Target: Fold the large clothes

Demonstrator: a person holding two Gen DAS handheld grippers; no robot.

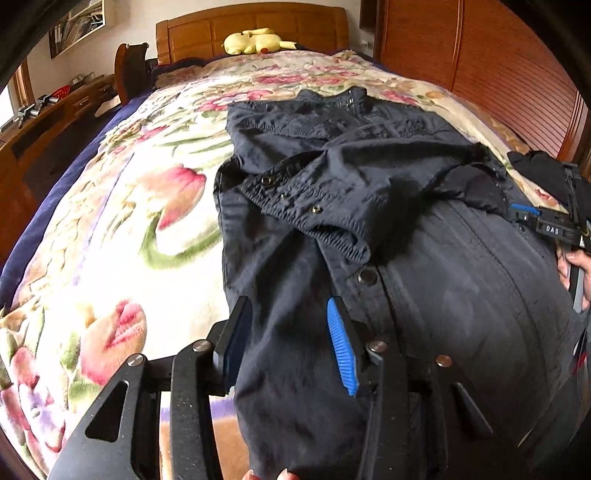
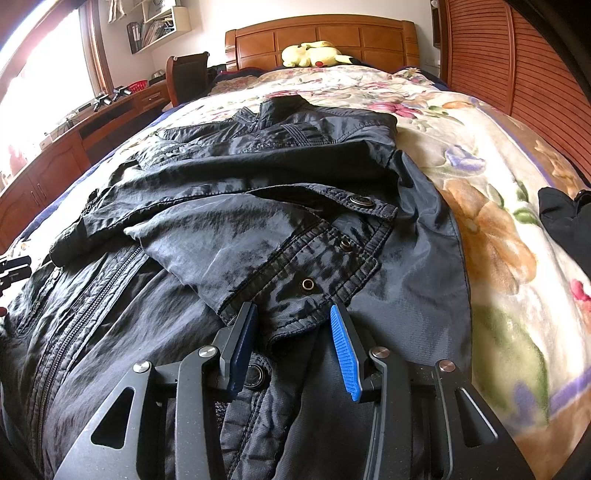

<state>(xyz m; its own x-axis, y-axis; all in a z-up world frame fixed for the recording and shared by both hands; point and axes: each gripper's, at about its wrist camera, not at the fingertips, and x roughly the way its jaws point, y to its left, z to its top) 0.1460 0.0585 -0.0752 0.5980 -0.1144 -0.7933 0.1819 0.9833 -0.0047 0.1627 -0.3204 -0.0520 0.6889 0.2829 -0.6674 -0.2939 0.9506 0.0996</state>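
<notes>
Dark jacket (image 2: 258, 206) sprawled on the bed's floral blanket (image 2: 498, 229), sleeves folded in over its zipped front. Beyond its collar a yellow plush toy (image 2: 314, 53) sits at the wooden headboard (image 2: 321, 35); a wooden desk (image 2: 74, 147) runs along the jacket's left. Left gripper (image 1: 291, 336) and right gripper (image 2: 293, 339) hover over the hem, fingers partly spread, gripping nothing.

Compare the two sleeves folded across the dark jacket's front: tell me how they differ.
The left sleeve lies on top, and its cuff is gathered elastic with small snaps. The right sleeve runs beneath it where they cross on the jacket, and its cuff is flat, stitched, with open snap rings. Both are the same dark fabric, folded inward across the zipper, and neither tool grips them.
</notes>
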